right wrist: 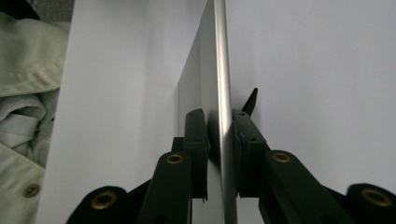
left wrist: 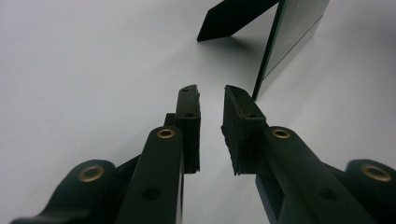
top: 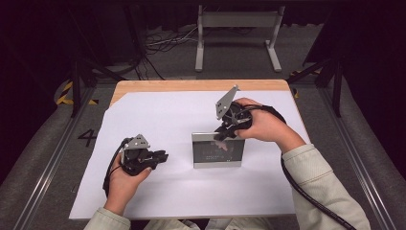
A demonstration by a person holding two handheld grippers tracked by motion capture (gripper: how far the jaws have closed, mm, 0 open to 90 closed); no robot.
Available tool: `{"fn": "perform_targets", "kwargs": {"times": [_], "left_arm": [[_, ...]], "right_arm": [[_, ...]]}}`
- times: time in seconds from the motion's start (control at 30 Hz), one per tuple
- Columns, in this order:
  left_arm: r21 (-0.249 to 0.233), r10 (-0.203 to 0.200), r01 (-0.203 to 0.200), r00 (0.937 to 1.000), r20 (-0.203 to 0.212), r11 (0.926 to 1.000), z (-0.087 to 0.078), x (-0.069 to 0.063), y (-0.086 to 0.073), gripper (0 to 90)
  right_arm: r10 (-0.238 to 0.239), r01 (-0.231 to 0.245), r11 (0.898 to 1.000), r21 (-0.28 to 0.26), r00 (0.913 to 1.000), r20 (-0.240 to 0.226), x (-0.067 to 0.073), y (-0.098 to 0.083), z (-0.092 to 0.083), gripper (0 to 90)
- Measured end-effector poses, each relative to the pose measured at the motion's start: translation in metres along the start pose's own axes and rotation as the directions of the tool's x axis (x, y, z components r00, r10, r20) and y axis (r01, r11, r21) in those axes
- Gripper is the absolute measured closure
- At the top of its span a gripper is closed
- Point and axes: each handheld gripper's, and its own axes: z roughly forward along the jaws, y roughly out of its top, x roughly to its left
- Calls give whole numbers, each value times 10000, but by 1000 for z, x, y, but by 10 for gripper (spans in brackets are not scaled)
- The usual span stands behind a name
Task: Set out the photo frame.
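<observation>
A small silver picture frame with a dark glossy face stands upright on the white sheet, propped by a black back leg. My right gripper comes down on its top edge from behind. In the right gripper view the thin metal edge runs between the two jaws of the right gripper, with a slim gap beside the left pad, so the jaws stand open around it. My left gripper lies low on the sheet left of the frame, pointing at it. Its jaws are slightly apart with nothing between them.
A white sheet covers most of the wooden table. Beyond the far edge, a grey metal stand and loose cables sit on the floor. A pale jacket sleeve lies at the near edge.
</observation>
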Motion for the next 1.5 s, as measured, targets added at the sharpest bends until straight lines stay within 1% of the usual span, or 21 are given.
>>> {"fn": "perform_targets", "kwargs": {"times": [0.17, 0.27, 0.37, 0.4, 0.47, 0.5, 0.63, 0.67, 0.7, 0.77, 0.8, 0.83, 0.87, 0.9, 1.0, 1.23, 1.3, 1.37, 1.4, 1.43, 1.5], "left_arm": [[-35, -35, 35, 10000, 15, 10000, 1, -1, 1, 766], [-39, -4, 4, 10000, -9, 10000, 1, -1, 1, 761], [-33, 13, -13, 10000, -20, 10000, 0, 0, 1, 757], [-41, 3, -3, 10000, -15, 10000, 0, 0, 1, 749], [-55, -30, 30, 10000, -9, 10000, -1, 0, 1, 745], [-54, 80, -80, 10000, -56, 10000, -2, 1, 1, 740], [-154, -89, 88, 9999, -71, 9998, -7, 2, -1, 715], [-146, -2, 1, 10000, -86, 9999, -9, 3, -1, 709], [-163, -84, 83, 9999, -70, 9998, -10, 4, -1, 702], [-200, -41, 40, 10000, -56, 9998, -12, 6, -2, 692], [-206, -137, 137, 9999, 1, 9997, -13, 6, -3, 687], [-215, -87, 87, 10000, 15, 9997, -14, 7, -3, 682], [-212, -135, 135, 9999, 17, 9997, -15, 8, -4, 676], [-198, -117, 117, 9999, 15, 9997, -15, 8, -5, 671], [-205, -156, 158, 9998, 103, 9997, -17, 10, -7, 657], [-282, -111, 113, 9999, 97, 9995, -21, 13, -12, 615], [-278, -23, 23, 10000, 29, 9996, -23, 14, -14, 605], [-302, -103, 105, 9999, 65, 9995, -24, 14, -16, 600], [-302, -103, 105, 9999, 65, 9995, -24, 14, -16, 596], [-307, -54, 54, 10000, 22, 9995, -26, 16, -18, 591], [-353, -28, 27, 10000, -30, 9994, -27, 16, -19, 583]], "right_arm": [[129, -114, 9991, -409, 9993, 362, 0, -2, -8, 709], [310, -256, 9963, -821, 9974, 656, 0, -5, -13, 612], [455, -369, 9940, -1033, 9956, 823, 0, -7, -17, 585], [645, -505, 9898, -1329, 9926, 1032, 2, -11, -22, 558], [713, -547, 9882, -1429, 9910, 1137, 3, -13, -25, 550], [777, -583, 9865, -1532, 9893, 1235, 4, -15, -27, 536], [1447, -1054, 9688, -2243, 9753, 1667, 10, -29, -43, 503], [1748, -1284, 9607, -2460, 9685, 1771, 12, -33, -47, 495], [1940, -1411, 9543, -2636, 9630, 1868, 14, -37, -50, 479], [2485, -1849, 9384, -2920, 9482, 1979, 18, -44, -53, 419], [2737, -2014, 9288, -3111, 9387, 2095, 21, -48, -55, 400], [2892, -2099, 9224, -3242, 9317, 2198, 24, -51, -58, 397], [2999, -2166, 9199, -3271, 9258, 2303, 27, -55, -60, 397], [3165, -2255, 9148, -3352, 9157, 2478, 30, -59, -63, 390], [3505, -2432, 9009, -3595, 8961, 2723, 38, -69, -70, 381], [4409, -2872, 8581, -4256, 8370, 3241, 56, -98, -84, 359], [4606, -2979, 8495, -4355, 8213, 3366, 61, -106, -86, 352], [4782, -3068, 8409, -4458, 8070, 3465, 65, -115, -86, 345], [4782, -3068, 8409, -4458, 8070, 3465, 65, -115, -86, 345], [4993, -3175, 8297, -4592, 7900, 3559, 69, -125, -86, 335], [5196, -3293, 8181, -4714, 7745, 3607, 72, -133, -85, 329]]}}
